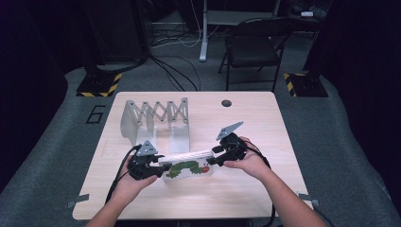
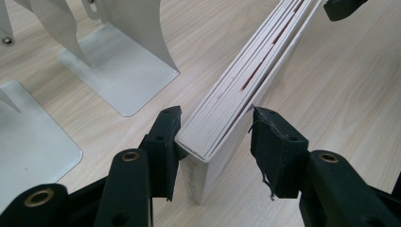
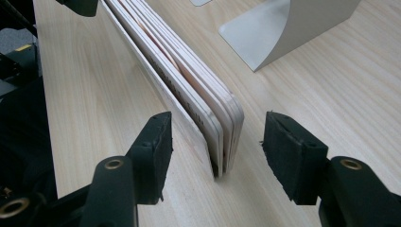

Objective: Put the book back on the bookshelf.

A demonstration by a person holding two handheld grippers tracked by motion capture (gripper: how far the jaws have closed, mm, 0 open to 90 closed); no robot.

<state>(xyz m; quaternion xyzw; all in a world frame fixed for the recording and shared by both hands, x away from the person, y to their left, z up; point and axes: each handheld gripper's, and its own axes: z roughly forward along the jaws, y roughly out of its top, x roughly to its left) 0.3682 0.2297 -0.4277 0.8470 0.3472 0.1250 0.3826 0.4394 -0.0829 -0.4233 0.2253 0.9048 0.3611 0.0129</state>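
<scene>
My high view looks down over the counter [image 1: 246, 189]; both gripper views face the book [image 1: 189, 168] closely from opposite ends.

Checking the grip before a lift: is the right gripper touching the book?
Apart. The right gripper view shows the right gripper straddling the book, with bare table visible between each pad and the book.

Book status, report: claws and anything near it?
Book upright on edge, ends between both claws. Left claw and right claw open around it. Metal rack behind, apart.
</scene>
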